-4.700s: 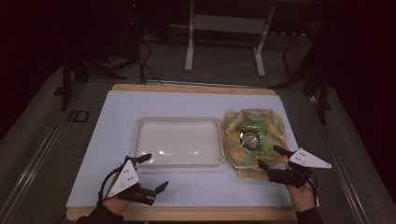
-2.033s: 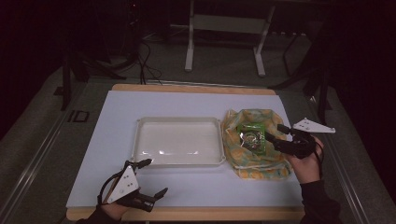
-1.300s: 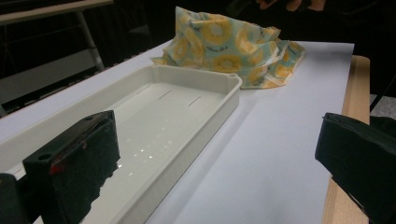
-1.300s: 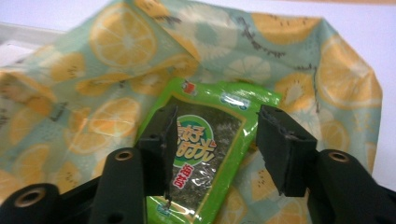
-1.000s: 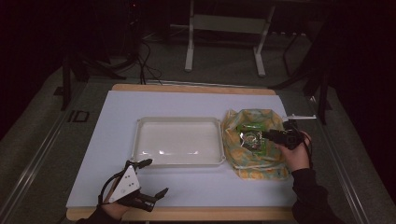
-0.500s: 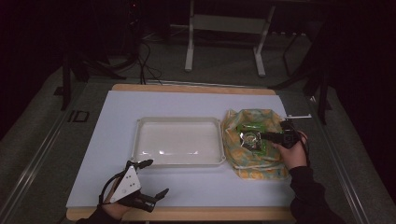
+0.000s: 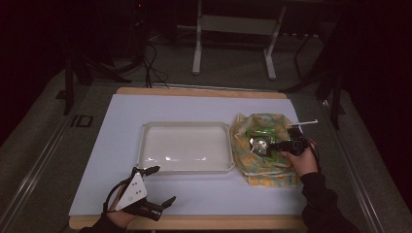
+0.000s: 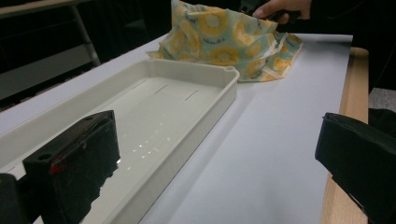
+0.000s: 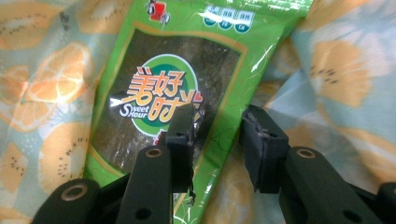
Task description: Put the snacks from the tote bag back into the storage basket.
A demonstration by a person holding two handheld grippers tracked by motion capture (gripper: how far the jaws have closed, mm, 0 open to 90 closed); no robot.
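Note:
A fruit-print cloth bag (image 7: 265, 167) lies open on the white table mat, right of an empty cream tray (image 7: 184, 125). Inside it lies a green snack packet (image 9: 154, 79) with a red and white label. My right gripper (image 9: 217, 140) reaches into the bag from the right. Its jaws have just been closing and stand a little apart, with the packet's lower right edge between them; the pads (image 9: 184, 135) do not visibly press on it. My left gripper (image 7: 155, 187) rests near the table's front left edge, jaws wide apart with nothing between them.
The tray's rim (image 8: 187, 70) runs ahead of the left gripper (image 8: 215, 168), with the bag (image 8: 219, 37) and the person's hand (image 8: 280, 7) beyond. The wooden table edge (image 7: 194, 222) is at the front. Dark floor, cables and a stand lie behind the table.
My right gripper has moved from beside the bag over it and sunk into its opening onto the green packet, jaws narrower. The left gripper has stayed put.

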